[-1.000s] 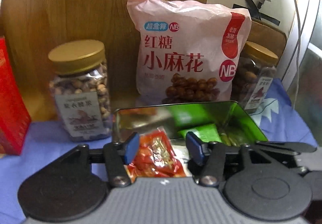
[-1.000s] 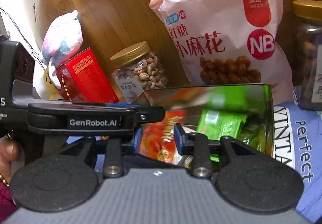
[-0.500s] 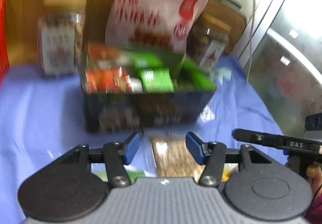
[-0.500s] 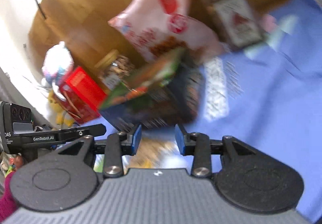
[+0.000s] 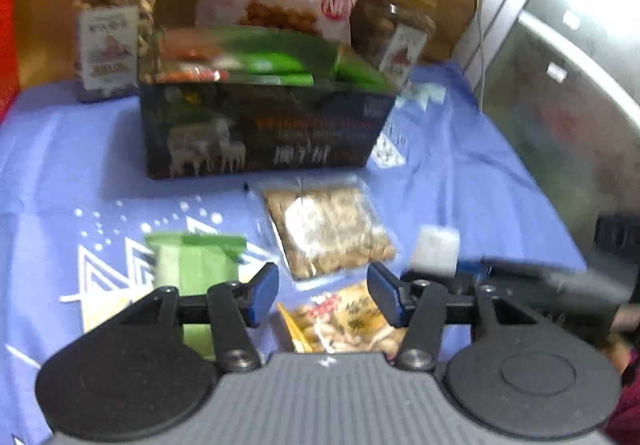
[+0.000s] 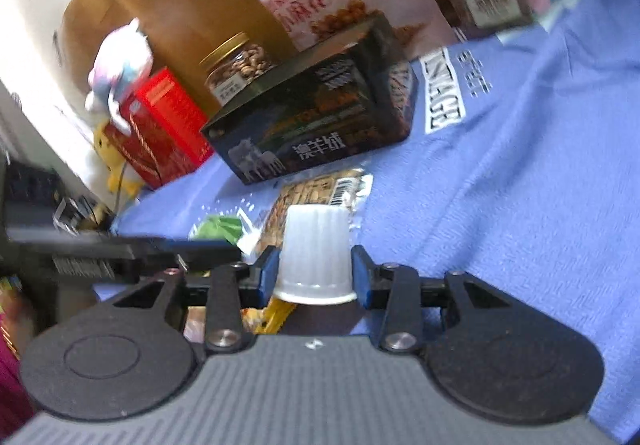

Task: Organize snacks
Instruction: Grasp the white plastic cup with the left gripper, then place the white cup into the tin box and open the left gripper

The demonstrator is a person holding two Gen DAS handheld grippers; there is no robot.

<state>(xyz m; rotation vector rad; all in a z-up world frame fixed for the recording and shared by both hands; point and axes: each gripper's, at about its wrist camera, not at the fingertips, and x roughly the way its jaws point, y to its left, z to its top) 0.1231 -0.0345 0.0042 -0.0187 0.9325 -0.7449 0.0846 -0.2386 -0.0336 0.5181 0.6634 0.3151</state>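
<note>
On the blue cloth [image 5: 460, 165], the dark box [image 5: 264, 133] at the far centre already holds red and green packets, so part of the sorting looks done. Several loose snacks lie nearer: a clear bag of nuts [image 5: 328, 225] just in front of the box, a green packet [image 5: 196, 265] to its left, a yellow packet [image 5: 344, 321] nearest, and a small white ribbed cup [image 6: 314, 253] to the right. These probably still need boxing.

The left gripper [image 5: 323, 295] is spread wide and holds nothing, hovering over the yellow packet. The right gripper [image 6: 314, 273] brackets the white cup, its blue pads close on either side; whether they press it cannot be told.

A second ago both grippers were up at the box opening; they have since pulled back to the near loose items.
</note>
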